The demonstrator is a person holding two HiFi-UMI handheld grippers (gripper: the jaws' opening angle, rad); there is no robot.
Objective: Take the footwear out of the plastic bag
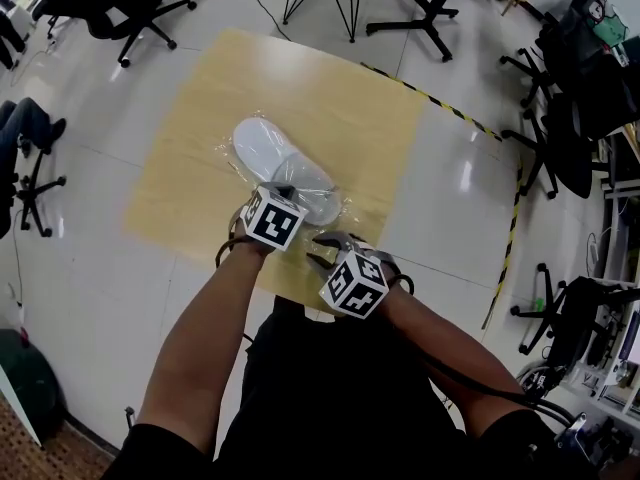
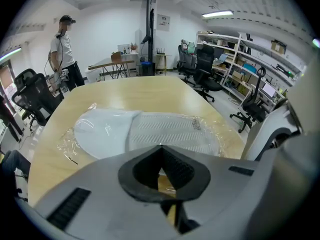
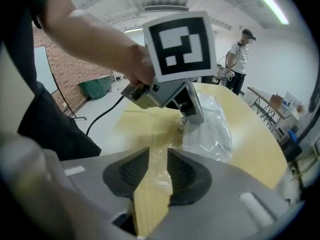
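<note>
Lying in a clear plastic bag (image 1: pixel 228 153) mid-tabletop (image 1: pixel 190 168), one white slipper (image 1: pixel 283 168), probably light, soft, slippery-filmed, best taken at its near heel; left hand-held gripper (image 1: pixel 285 190) pinching the bag's edge, right hand-held gripper (image 1: pixel 322 250) parted, empty.

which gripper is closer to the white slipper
Left. The left gripper pinches the plastic bag at the slipper's near end; the right gripper hangs open short of it, over the table.
</note>
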